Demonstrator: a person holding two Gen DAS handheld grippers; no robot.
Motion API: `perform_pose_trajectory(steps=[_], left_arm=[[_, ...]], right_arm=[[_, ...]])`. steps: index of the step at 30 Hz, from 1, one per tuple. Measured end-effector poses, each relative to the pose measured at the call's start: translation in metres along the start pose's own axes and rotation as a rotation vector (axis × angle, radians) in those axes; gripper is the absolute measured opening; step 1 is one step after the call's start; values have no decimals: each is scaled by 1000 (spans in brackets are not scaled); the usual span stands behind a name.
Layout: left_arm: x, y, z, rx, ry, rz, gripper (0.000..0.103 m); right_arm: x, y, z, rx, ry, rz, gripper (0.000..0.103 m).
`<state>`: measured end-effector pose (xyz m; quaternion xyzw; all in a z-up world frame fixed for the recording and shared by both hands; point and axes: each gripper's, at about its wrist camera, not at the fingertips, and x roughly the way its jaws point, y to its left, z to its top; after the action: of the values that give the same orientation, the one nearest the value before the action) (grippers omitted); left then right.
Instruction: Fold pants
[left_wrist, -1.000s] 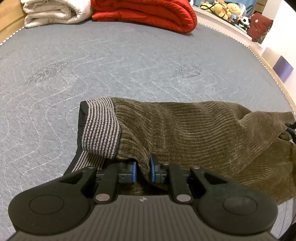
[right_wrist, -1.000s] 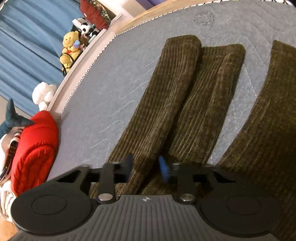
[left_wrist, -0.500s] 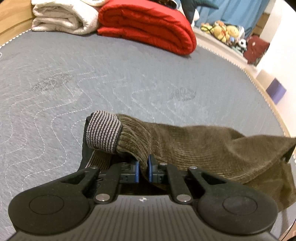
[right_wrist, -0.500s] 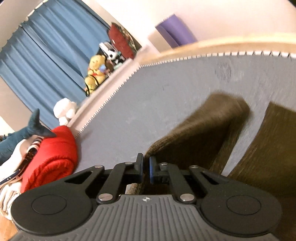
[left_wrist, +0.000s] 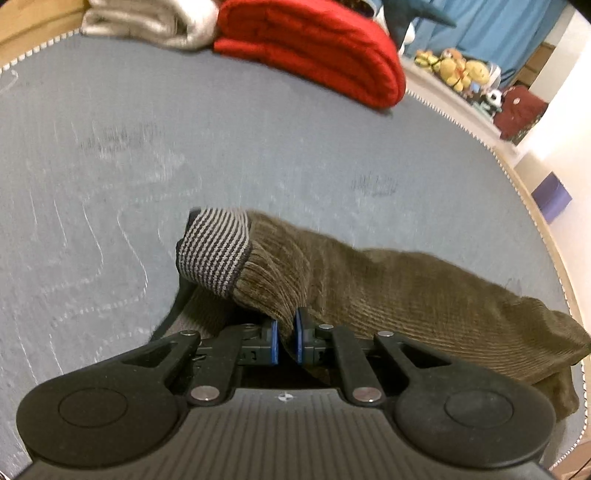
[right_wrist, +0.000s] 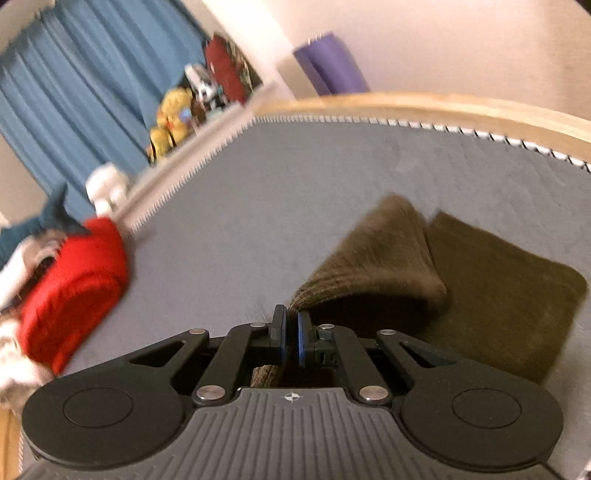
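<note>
Left wrist view: we see the pants, olive-brown corduroy, bunched into a raised ridge on the grey quilted mattress.
Waistband: the grey-and-black striped waistband is rolled over at the left end of that ridge, just ahead and left of our fingertips.
Left gripper: the left gripper has its blue-padded fingers drawn almost together, with a fold of corduroy pinched in the narrow slot between them.
Pants by the left fingers: the cloth rises straight out of the grip and runs away to the right, sagging toward the mattress edge.
Right wrist view: we see this frame blurred, so fine detail is lost.
Right gripper: the right gripper is likewise nearly closed, and an edge of the pants is clamped between its fingers.
Pants by the right fingers: one lifted layer rises from the grip and arches ahead to the right; a flat layer lies on the mattress just right of it, partly beneath it.
Containers: we make out none in either view.
Surroundings: a folded red blanket and a pale folded blanket sit at the far mattress edge, well apart from the pants; stuffed toys line a ledge before a blue curtain.
</note>
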<state>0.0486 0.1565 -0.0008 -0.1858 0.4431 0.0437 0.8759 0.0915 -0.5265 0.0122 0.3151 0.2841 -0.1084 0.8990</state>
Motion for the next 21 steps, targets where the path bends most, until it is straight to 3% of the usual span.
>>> perform_pose_trajectory(steps=[3, 6, 8, 10, 13, 17, 21], left_arm=[[13, 3, 0, -19, 41, 9, 16], [27, 6, -3, -49, 65, 18, 36], [39, 8, -4, -67, 108, 65, 40], [47, 12, -1, -112, 129, 71, 41], [56, 9, 0, -112, 114, 71, 48], [64, 6, 0, -106, 131, 71, 48], [65, -2, 4, -76, 115, 105, 40]], right_arm=[[15, -14, -13, -7, 72, -36, 6], [33, -31, -15, 29, 146, -34, 10], [38, -42, -10, 56, 144, -29, 20], [43, -49, -5, 63, 139, -34, 50], [53, -58, -1, 78, 140, -22, 52], [59, -72, 6, 108, 112, -15, 52], [61, -82, 14, 145, 65, -9, 52]])
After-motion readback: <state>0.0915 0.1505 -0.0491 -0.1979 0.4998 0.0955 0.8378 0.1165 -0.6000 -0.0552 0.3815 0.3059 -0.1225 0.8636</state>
